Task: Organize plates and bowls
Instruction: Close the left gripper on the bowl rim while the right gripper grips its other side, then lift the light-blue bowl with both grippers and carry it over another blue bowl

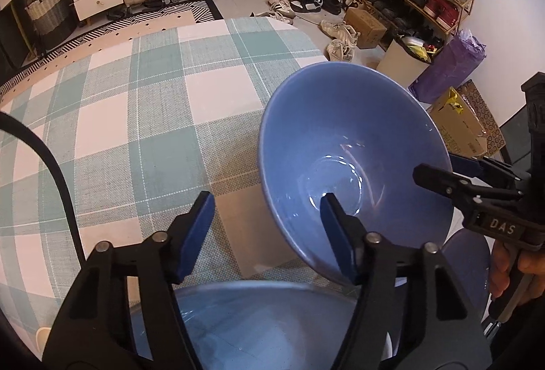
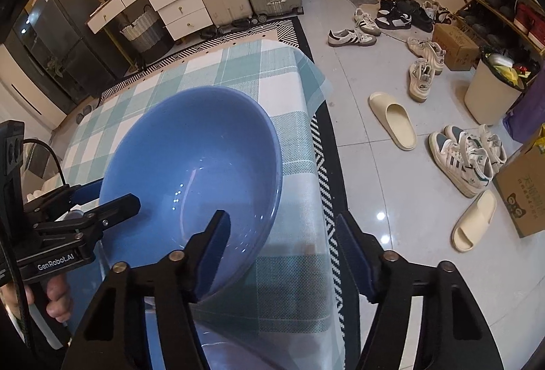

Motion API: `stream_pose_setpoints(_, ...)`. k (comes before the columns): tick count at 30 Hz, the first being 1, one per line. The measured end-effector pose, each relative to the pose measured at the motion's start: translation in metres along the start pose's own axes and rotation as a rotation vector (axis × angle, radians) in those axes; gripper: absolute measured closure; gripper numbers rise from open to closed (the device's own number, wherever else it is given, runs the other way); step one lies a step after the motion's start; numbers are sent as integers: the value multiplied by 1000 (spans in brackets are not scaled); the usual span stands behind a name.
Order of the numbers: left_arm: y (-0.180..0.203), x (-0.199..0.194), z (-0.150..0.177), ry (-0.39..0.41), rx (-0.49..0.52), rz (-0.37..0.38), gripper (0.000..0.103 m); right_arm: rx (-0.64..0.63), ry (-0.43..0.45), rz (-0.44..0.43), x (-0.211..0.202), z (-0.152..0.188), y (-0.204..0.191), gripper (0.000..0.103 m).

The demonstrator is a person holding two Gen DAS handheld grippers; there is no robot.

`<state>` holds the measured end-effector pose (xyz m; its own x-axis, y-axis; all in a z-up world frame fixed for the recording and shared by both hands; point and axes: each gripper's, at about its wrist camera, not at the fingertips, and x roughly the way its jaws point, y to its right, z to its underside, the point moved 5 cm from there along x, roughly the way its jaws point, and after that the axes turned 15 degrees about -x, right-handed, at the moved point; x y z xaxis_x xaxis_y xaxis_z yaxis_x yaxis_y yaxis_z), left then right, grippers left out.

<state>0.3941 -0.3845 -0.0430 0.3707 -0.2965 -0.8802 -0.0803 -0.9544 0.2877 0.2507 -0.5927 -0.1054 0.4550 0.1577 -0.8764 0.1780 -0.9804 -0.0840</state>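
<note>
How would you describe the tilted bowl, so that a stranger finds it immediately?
Find the table with the teal-and-white checked cloth. Near its edge is a blue bowl, with the left claw and the right claw each straddling its rim. Unlike the blue dish lying flat below it, this bowl is deep and steeply tilted.

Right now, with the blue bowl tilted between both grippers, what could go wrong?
1. The glossy blue ceramic bowl is steeply tilted, while the left gripper and right gripper both look open, so nothing seems to clamp it; it could slide or tip.
2. It sits near the edge of the checked-cloth table, above a hard tiled floor; a slip that way may break it.
3. Another blue dish lies just below; dropping the bowl could chip both.
</note>
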Motion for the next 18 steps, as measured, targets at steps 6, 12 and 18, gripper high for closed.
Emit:
stream_pose_setpoints(6, 4, 3, 1, -1, 17, 6, 69, -42, 11, 40, 0, 0, -5, 53)
stream_pose_setpoints(12, 10, 2, 2, 1, 26, 26, 83, -73, 24, 63, 0, -2, -9, 65)
stream_pose_setpoints(18, 14, 3, 1, 19, 43, 18, 87, -111, 30, 89, 0, -6, -16, 77)
